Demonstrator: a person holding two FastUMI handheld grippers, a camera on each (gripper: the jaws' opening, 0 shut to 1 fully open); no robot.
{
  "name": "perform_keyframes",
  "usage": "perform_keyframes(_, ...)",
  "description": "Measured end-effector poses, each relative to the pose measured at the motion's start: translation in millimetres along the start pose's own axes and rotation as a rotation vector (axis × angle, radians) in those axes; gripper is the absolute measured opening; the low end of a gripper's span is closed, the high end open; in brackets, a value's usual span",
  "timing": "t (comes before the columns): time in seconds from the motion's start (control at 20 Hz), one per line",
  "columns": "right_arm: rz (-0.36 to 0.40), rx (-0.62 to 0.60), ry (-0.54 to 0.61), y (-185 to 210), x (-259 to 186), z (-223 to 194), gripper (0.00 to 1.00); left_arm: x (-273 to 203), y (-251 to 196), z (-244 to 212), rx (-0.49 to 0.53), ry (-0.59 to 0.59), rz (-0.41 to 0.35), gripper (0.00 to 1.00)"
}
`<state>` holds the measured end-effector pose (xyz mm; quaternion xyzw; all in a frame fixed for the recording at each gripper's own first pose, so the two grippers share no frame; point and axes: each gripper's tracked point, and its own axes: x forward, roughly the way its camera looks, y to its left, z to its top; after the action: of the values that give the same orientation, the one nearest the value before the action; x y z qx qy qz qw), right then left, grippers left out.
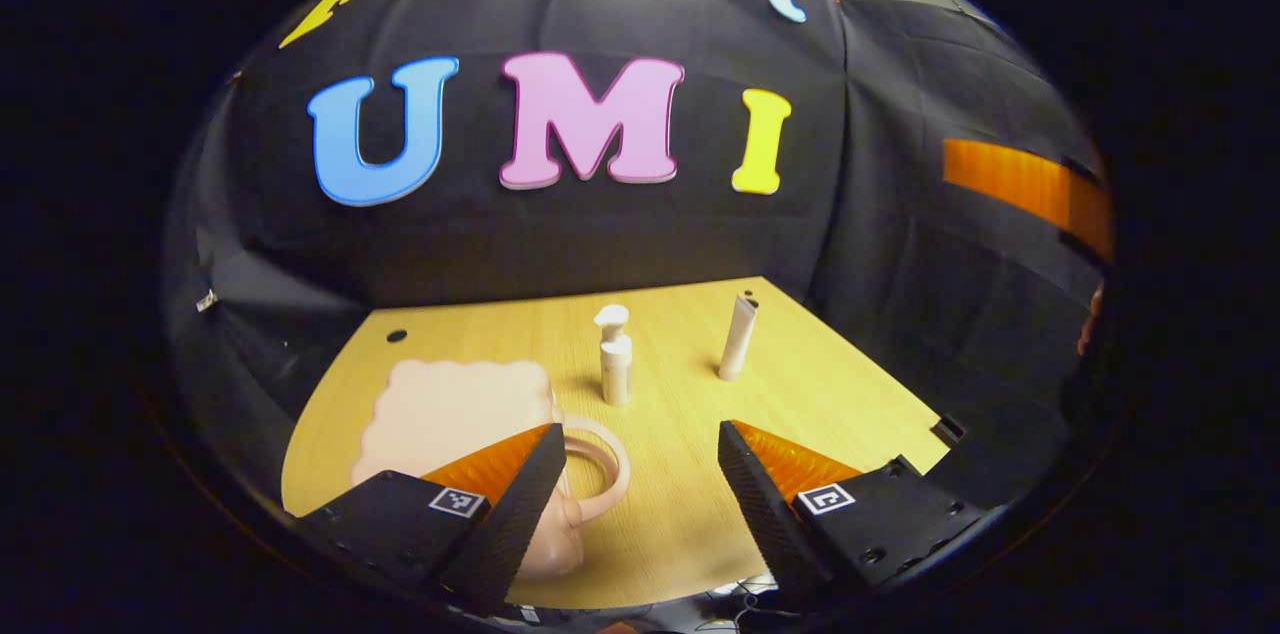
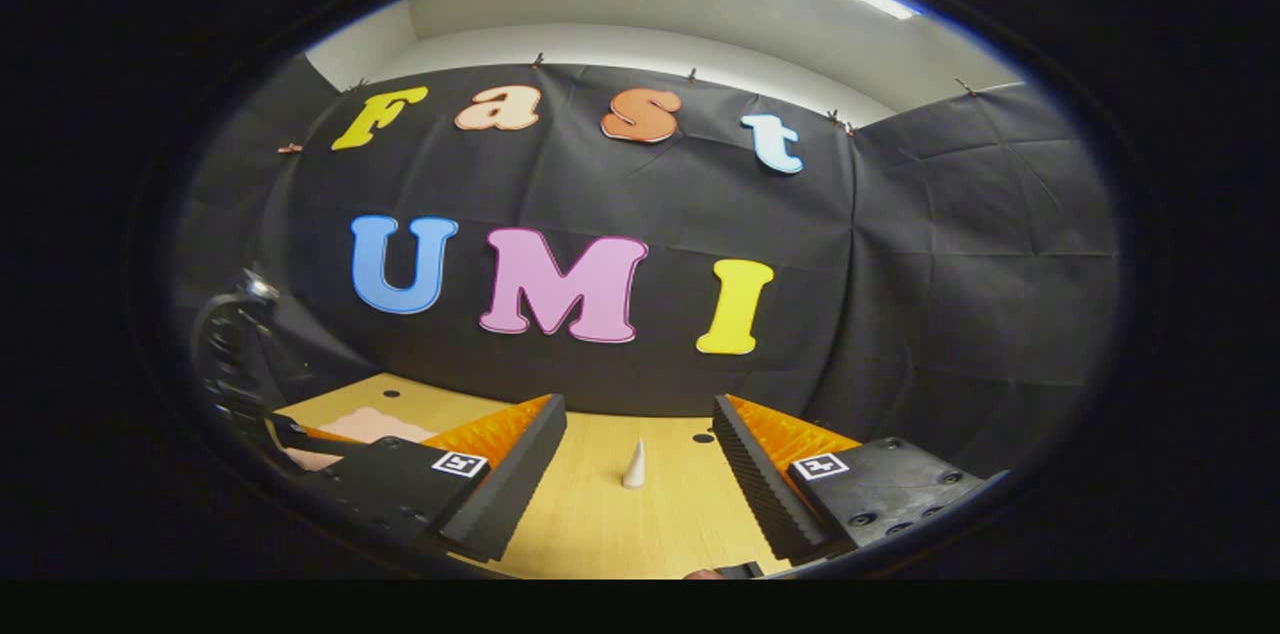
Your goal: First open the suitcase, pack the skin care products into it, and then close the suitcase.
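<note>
A pale pink suitcase (image 1: 455, 419) with a scalloped edge lies closed and flat on the wooden counter (image 1: 680, 504), its looped handle (image 1: 600, 474) facing the left hand-held gripper (image 1: 640, 474), whose fingers stand apart with nothing between them. Just beyond the suitcase handle, a white pump bottle (image 1: 615, 359) stands upright on the counter; a white tube (image 1: 738, 339) stands upright farther from the suitcase, apart from the bottle. In the right gripper view, the right hand-held gripper (image 2: 638, 469) is also spread wide and holds nothing, with a small white cone-shaped item (image 2: 634, 466) standing on the counter between its fingers and a corner of the suitcase (image 2: 370, 424) to one side.
</note>
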<state>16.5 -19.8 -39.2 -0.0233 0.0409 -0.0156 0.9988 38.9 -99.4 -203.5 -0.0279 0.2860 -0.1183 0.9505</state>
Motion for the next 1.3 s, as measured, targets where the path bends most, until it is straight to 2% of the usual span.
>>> perform_keyframes(0.15,0.036,-0.010,0.024,-10,10,-16,0.95,41,6,-46,-0.088,0.215,0.030,0.98)
perform_keyframes(0.3,0.037,-0.027,0.051,-37,28,-44,0.94,81,14,-69,-0.137,0.360,0.082,0.95)
perform_keyframes(0.55,0.059,0.090,0.206,-77,68,-112,0.94,119,21,-72,-0.112,0.460,0.165,0.92)
perform_keyframes(0.85,0.063,0.216,0.324,-111,114,-162,0.95,146,27,-88,-0.134,0.572,0.226,0.93)
perform_keyframes(0.9,0.059,0.229,0.336,-116,118,-167,0.95,149,27,-87,-0.120,0.570,0.229,0.92)
perform_keyframes(1.0,0.039,0.258,0.347,-127,124,-174,0.95,157,16,-85,-0.085,0.574,0.175,0.89)
perform_keyframes(1.05,0.025,0.276,0.353,-132,126,-176,0.93,158,16,-86,-0.054,0.590,0.168,0.84)
perform_keyframes(1.15,0.011,0.312,0.368,-135,128,-180,0.93,157,25,-89,-0.020,0.605,0.173,0.36)
perform_keyframes(1.2,0.005,0.320,0.374,-135,129,-181,0.92,155,23,-88,-0.050,0.609,0.159,0.18)
perform_keyframes(1.3,-0.004,0.319,0.375,-135,130,-180,0.92,150,19,-75,-0.131,0.601,0.126,0.15)
